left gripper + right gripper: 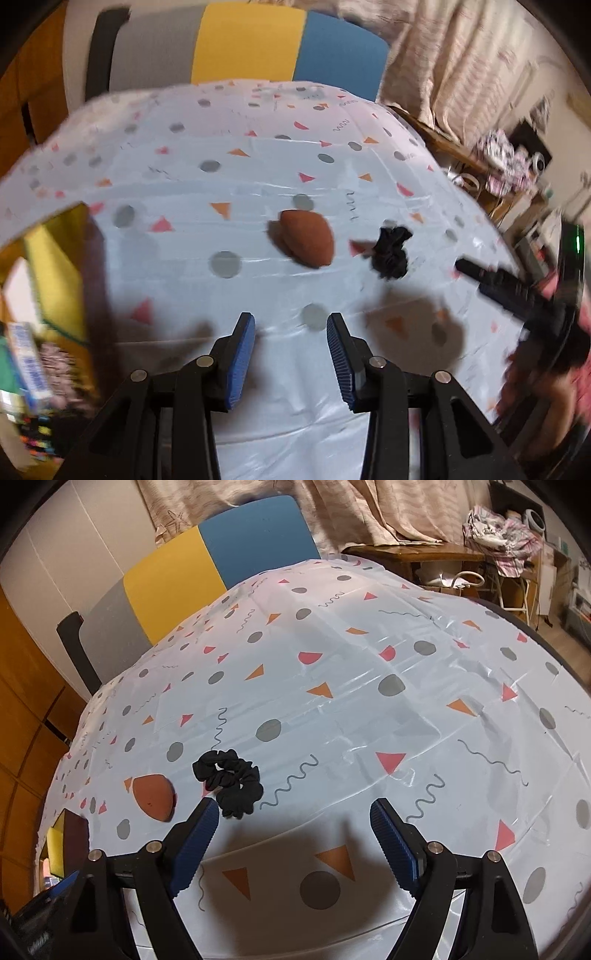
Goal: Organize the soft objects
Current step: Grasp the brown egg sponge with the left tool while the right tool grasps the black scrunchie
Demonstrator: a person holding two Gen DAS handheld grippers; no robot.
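A brown egg-shaped sponge [306, 238] [153, 795] lies on the patterned white tablecloth [258, 177] [369, 701]. A black scrunchie [391, 253] [231, 782] lies just to its right, apart from it. My left gripper [290, 325] hovers short of the sponge, its blue pads partly apart with nothing between them. My right gripper [294, 806] stands wide open over bare cloth, and its left fingertip [208, 808] is just below the scrunchie without holding it. In the left wrist view the right gripper [498, 284] shows as a blurred black shape right of the scrunchie.
A yellow box [55, 266] [59, 845] sits at the table's left edge. A chair back [251, 40] [207, 565] in grey, yellow and blue stands behind the table. A wooden side table [413, 554] with clutter and curtains lie at the far right.
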